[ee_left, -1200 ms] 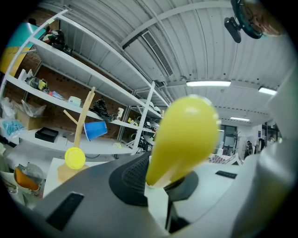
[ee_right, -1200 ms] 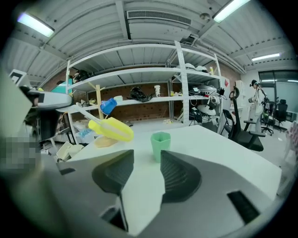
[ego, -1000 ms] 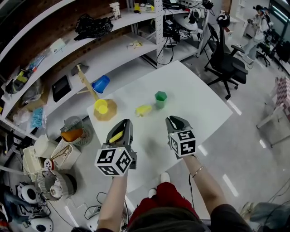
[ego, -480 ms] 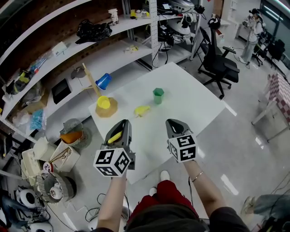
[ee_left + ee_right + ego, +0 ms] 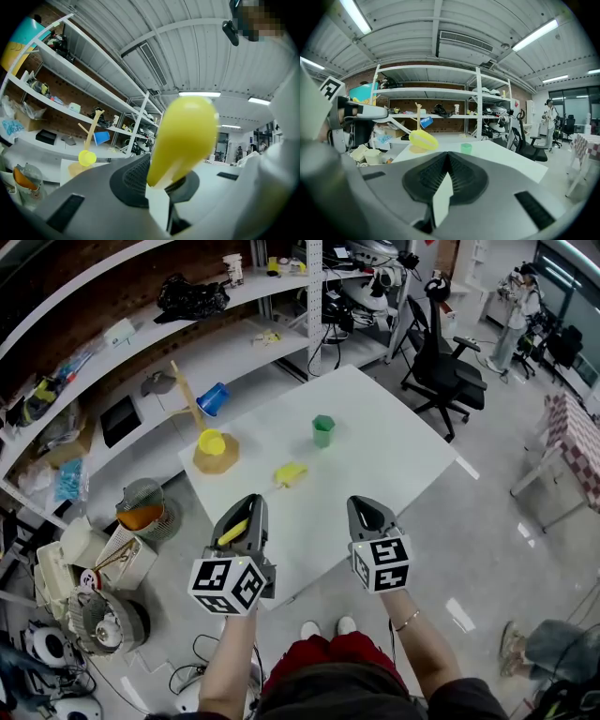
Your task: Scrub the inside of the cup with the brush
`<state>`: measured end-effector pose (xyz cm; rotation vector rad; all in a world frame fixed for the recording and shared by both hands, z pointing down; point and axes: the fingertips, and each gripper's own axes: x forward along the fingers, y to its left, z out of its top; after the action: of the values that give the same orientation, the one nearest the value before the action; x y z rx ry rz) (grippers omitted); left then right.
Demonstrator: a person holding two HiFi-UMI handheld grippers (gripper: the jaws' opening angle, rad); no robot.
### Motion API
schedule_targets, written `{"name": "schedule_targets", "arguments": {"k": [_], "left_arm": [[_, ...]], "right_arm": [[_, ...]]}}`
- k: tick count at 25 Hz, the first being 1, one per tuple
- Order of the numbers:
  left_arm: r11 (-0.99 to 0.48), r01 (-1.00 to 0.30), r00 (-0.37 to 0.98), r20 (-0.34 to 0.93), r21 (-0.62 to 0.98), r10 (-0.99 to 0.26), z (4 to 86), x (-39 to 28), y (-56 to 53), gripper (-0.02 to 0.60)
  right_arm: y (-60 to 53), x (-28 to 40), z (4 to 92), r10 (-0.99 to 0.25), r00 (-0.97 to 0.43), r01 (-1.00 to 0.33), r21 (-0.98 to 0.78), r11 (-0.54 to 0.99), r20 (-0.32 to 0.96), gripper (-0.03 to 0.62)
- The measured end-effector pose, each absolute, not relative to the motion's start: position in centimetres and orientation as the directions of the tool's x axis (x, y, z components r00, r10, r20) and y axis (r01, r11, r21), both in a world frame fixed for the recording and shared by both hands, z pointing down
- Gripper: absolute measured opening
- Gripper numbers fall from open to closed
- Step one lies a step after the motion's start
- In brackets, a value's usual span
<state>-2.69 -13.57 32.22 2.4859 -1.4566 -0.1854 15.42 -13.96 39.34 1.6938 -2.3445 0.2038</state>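
A green cup (image 5: 323, 430) stands upright on the white table (image 5: 394, 442), far ahead of both grippers; it also shows in the right gripper view as the green cup (image 5: 466, 148). My left gripper (image 5: 241, 517) hovers at the table's near edge, shut on a yellow brush (image 5: 236, 528). The brush's rounded yellow end (image 5: 183, 135) sticks out between the jaws. My right gripper (image 5: 367, 512) hangs beside it, shut with nothing in it, the pads (image 5: 443, 187) pressed together. A second small yellow object (image 5: 291, 473) lies on the table left of the cup.
At the table's far left corner a wooden cup rack (image 5: 215, 454) carries a yellow cup (image 5: 211, 442) and a blue cup (image 5: 213, 398). Shelves run behind the table. A black office chair (image 5: 445, 371) stands to its right. Cluttered floor items (image 5: 103, 568) sit at left.
Both grippers have drawn back from the cup toward the table's near edge, and the table sits farther up the view. The brush stays in the left gripper.
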Motion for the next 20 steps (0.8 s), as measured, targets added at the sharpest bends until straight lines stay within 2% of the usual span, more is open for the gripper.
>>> {"name": "schedule_targets", "arguments": {"k": [9,20], "left_arm": [[-0.463,-0.842,0.49,0.034,0.278,-0.871,33.1,-1.6,-11.3,0.038],[-0.448,-0.855,0.469,0.024,0.261,-0.883,32.3,0.8,-5.6,0.038]], "right_arm": [[-10.9,15.3,40.2,-0.903,-0.311,-0.941,0.039,0.337,0.298,0.018],[-4.7,17.8,39.0,-0.917,-0.303,-0.946,0.033,0.322,0.259,0.018]]}}
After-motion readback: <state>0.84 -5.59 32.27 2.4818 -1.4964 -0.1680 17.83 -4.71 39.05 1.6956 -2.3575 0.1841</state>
